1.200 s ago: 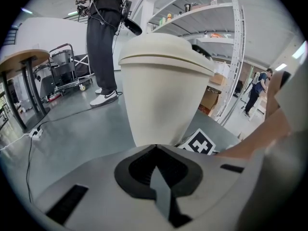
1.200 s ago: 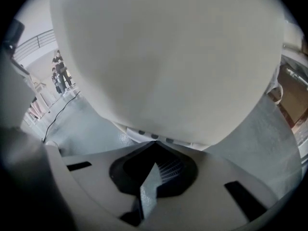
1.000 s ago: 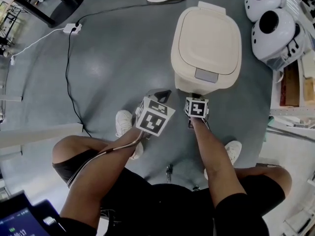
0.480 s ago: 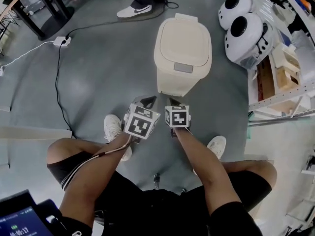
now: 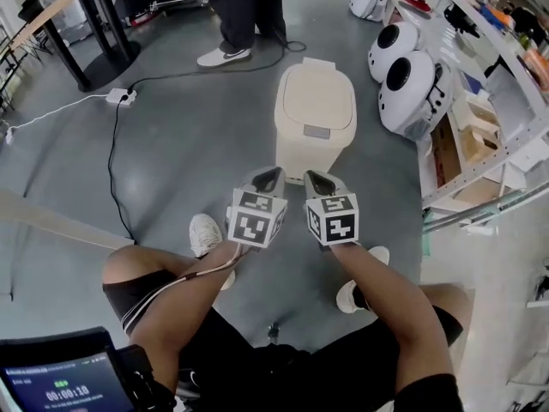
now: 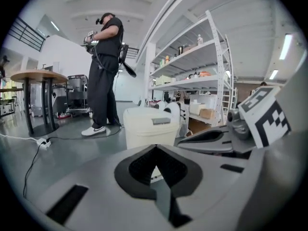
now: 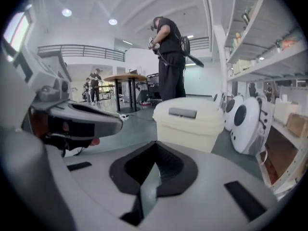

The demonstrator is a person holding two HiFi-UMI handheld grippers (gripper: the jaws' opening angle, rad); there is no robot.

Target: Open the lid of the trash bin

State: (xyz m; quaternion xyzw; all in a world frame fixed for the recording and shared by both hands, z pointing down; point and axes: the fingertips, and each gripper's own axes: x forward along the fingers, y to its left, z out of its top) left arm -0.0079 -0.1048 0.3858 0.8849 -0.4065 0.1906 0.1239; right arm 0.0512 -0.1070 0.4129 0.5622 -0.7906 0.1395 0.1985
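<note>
My left gripper (image 5: 268,178) and right gripper (image 5: 319,182) sit side by side, jaws pressed together on nothing, apart from the trash bin (image 5: 314,140) at 12 o'clock. Its lid (image 5: 316,99) is down and hides the inside. Bare floor (image 5: 193,136) opens toward 9 o'clock up to a black cable (image 5: 111,166), while white pods (image 5: 410,82) and a shelf (image 5: 485,140) crowd 2 o'clock.

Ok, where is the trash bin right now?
In the head view, the trash bin stands on the floor right of centre, lid closed, just ahead of the left gripper and right gripper, with white rounded housings on its right.
</note>
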